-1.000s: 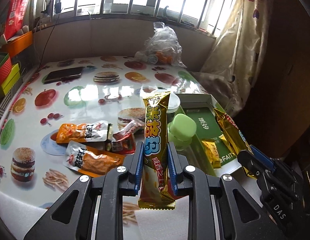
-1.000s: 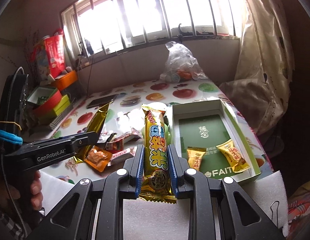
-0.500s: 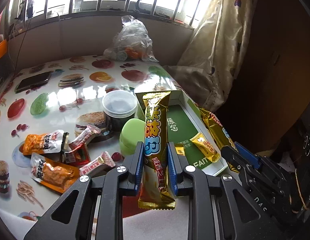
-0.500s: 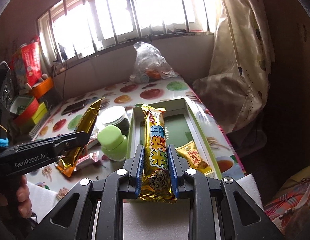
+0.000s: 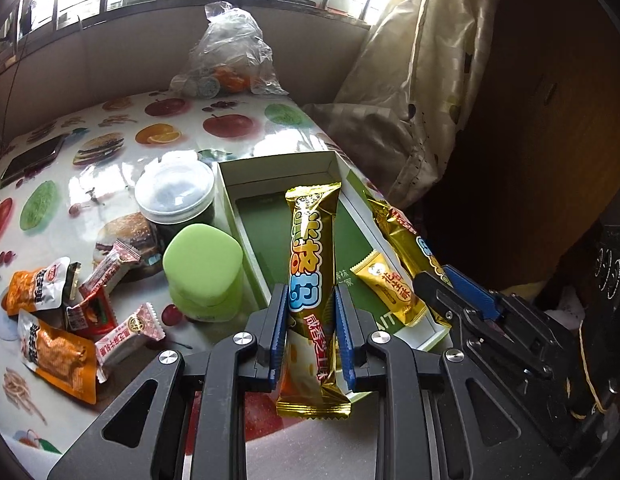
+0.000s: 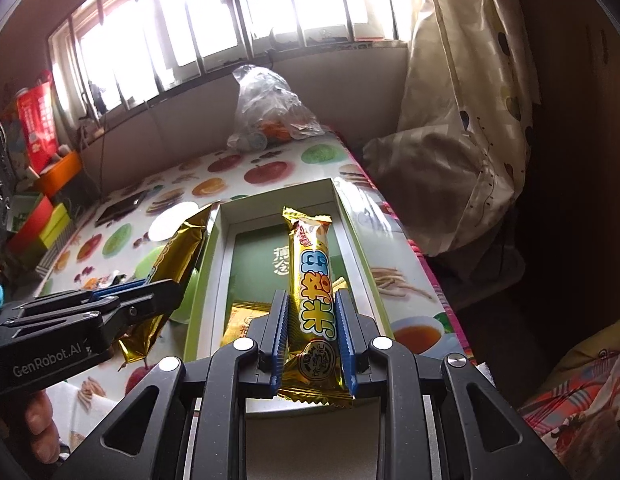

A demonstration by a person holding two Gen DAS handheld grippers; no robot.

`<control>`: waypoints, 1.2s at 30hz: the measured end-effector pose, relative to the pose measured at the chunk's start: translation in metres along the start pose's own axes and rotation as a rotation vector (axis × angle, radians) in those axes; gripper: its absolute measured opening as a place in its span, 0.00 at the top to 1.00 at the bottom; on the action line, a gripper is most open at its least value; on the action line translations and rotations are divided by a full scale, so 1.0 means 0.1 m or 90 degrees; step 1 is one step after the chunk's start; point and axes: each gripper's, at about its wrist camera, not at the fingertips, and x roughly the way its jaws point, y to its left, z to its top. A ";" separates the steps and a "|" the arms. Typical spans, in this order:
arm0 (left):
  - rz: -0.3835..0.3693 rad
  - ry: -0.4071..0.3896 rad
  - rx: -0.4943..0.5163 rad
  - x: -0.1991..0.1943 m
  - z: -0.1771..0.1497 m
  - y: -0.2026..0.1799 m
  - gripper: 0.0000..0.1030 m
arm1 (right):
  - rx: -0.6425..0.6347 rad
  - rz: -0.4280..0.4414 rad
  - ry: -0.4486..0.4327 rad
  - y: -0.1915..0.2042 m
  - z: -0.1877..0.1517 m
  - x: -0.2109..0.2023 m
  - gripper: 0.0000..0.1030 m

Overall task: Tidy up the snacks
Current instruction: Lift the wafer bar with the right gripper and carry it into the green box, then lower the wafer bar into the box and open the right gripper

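Over the green box (image 5: 230,196), your left tongs (image 5: 311,320) and right tongs (image 6: 312,320) each pinch a gold snack bar (image 5: 312,264); dropping both together risks one catching the rim.

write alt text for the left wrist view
The left gripper jaws clamp a long gold snack bar above an open green-and-white box holding a small gold packet. Loose snacks lie left on a fruit-print tablecloth.
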 end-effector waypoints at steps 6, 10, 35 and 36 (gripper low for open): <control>-0.001 0.025 0.004 0.16 -0.04 -0.07 0.77 | -0.003 0.003 0.020 -0.06 -0.03 0.12 0.79; 0.006 0.040 0.007 0.24 -0.06 -0.12 0.77 | -0.006 0.006 0.031 -0.09 -0.05 0.18 0.79; 0.028 0.056 0.013 0.33 -0.14 -0.13 0.66 | -0.010 -0.014 0.041 -0.11 -0.08 0.23 0.71; 0.025 0.054 0.013 0.32 -0.14 -0.13 0.65 | -0.010 -0.012 0.040 -0.10 -0.08 0.22 0.70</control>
